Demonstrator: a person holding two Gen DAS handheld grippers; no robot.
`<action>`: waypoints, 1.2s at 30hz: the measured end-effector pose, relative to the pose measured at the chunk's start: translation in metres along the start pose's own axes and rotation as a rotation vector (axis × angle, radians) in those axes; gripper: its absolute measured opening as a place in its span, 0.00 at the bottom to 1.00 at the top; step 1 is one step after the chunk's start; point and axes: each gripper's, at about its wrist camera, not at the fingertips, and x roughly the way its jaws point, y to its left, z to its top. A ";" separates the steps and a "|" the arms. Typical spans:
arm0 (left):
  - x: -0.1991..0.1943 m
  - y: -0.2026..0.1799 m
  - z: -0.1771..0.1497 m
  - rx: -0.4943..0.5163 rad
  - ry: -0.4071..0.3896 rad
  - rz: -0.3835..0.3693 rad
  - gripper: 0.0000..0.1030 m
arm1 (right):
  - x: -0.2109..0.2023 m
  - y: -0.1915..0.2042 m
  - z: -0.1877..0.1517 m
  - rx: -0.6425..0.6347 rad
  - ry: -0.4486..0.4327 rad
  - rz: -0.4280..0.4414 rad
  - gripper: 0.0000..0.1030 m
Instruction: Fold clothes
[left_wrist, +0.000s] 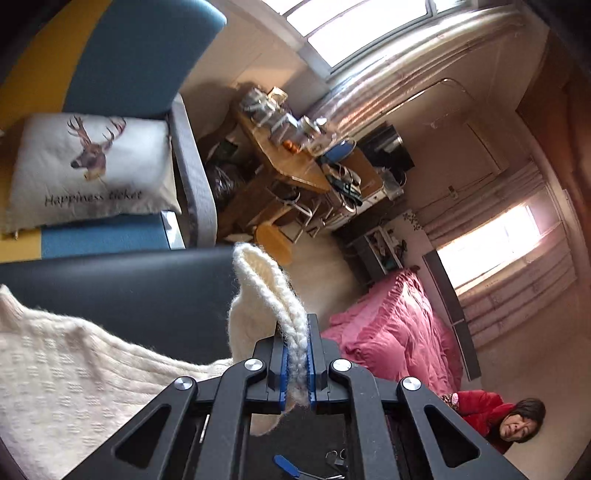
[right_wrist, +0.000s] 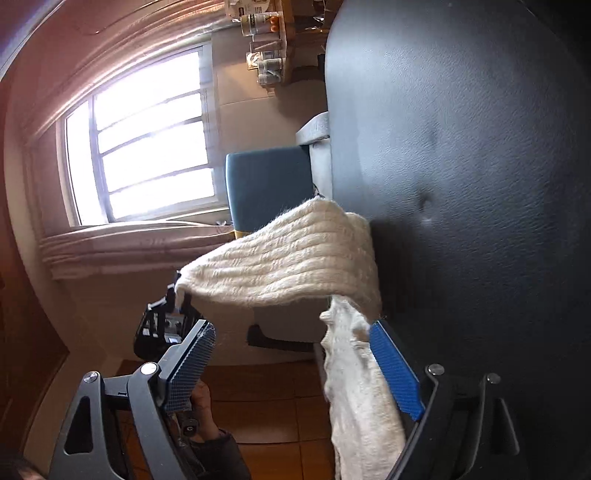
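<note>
A cream knit sweater (left_wrist: 62, 369) lies partly on a black padded surface (left_wrist: 140, 291). My left gripper (left_wrist: 295, 328) is shut on a ribbed edge of it, and the edge stands up in a loop past the fingertips. In the right wrist view, a ribbed band of the sweater (right_wrist: 288, 258) stretches from the left gripper (right_wrist: 177, 295) across to the black surface (right_wrist: 461, 147). My right gripper (right_wrist: 291, 326) is open just below that band. More of the knit hangs against the inside of its right blue pad (right_wrist: 395, 373); the left pad (right_wrist: 192, 365) is bare.
A blue and yellow sofa (left_wrist: 140, 55) with a deer-print pillow (left_wrist: 92, 166) stands behind the black surface. A cluttered wooden table (left_wrist: 295, 158), a pink quilt (left_wrist: 399, 332) and a person in red (left_wrist: 491, 417) are farther off. A hand (right_wrist: 203, 410) holds the left gripper.
</note>
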 end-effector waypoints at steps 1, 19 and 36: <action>-0.015 0.001 0.006 0.004 -0.027 0.002 0.07 | 0.008 0.000 -0.002 0.024 -0.002 0.030 0.86; -0.186 0.056 0.024 -0.005 -0.266 -0.043 0.07 | 0.182 -0.063 -0.067 0.411 -0.010 0.165 0.87; -0.239 0.246 -0.026 -0.280 -0.297 0.131 0.07 | 0.202 -0.062 -0.110 0.226 0.149 -0.084 0.87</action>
